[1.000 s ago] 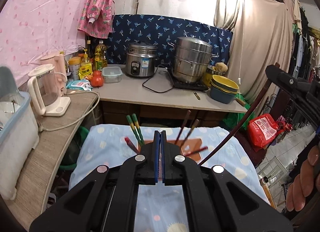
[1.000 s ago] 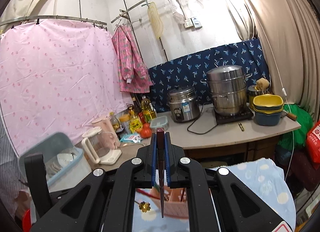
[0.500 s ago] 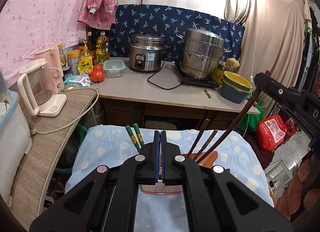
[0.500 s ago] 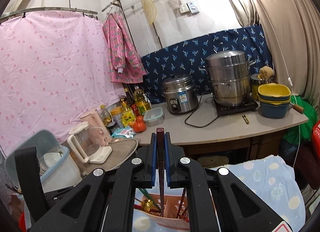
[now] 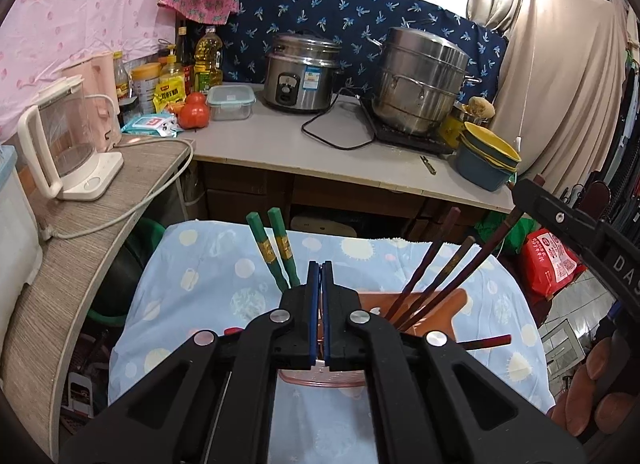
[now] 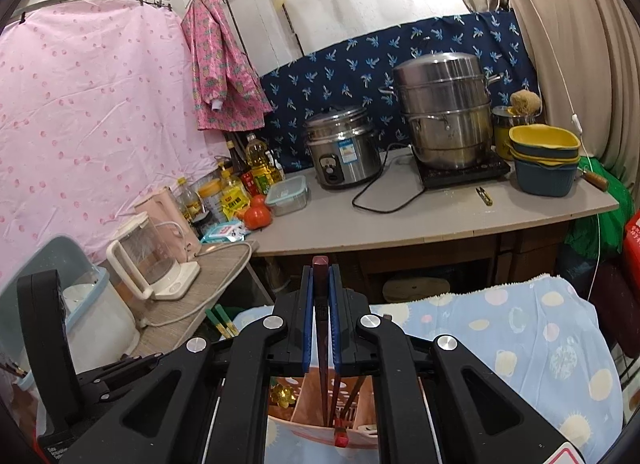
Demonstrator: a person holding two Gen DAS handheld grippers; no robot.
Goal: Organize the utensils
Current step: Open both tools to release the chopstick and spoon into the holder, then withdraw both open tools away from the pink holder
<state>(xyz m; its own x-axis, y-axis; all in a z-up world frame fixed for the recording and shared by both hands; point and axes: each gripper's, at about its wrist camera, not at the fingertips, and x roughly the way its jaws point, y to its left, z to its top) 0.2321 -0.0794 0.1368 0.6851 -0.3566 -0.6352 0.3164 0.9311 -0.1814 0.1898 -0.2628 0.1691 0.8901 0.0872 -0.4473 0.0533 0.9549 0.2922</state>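
A pink utensil holder (image 5: pixel 448 306) stands on the blue spotted cloth (image 5: pixel 208 292). It holds two green chopsticks (image 5: pixel 276 252) on the left and several dark brown chopsticks (image 5: pixel 436 280) on the right. My left gripper (image 5: pixel 321 292) is shut and empty, just in front of the holder. My right gripper (image 6: pixel 321 304) is shut on a dark brown chopstick (image 6: pixel 321 344), whose lower end reaches into the holder (image 6: pixel 308 400). In the left wrist view the right gripper (image 5: pixel 576 232) holds that chopstick (image 5: pixel 480 260) slanting into the holder.
A counter (image 5: pixel 320 152) behind carries a rice cooker (image 5: pixel 302 72), a steel steamer pot (image 5: pixel 420 84), stacked bowls (image 5: pixel 486 160) and bottles. A kettle (image 5: pixel 64 144) stands on the left shelf. A red-ended stick (image 5: pixel 486 342) pokes out beside the holder.
Both grippers have lowered toward the holder. The brown chopstick in my right gripper has gone down into the holder among the other brown ones.
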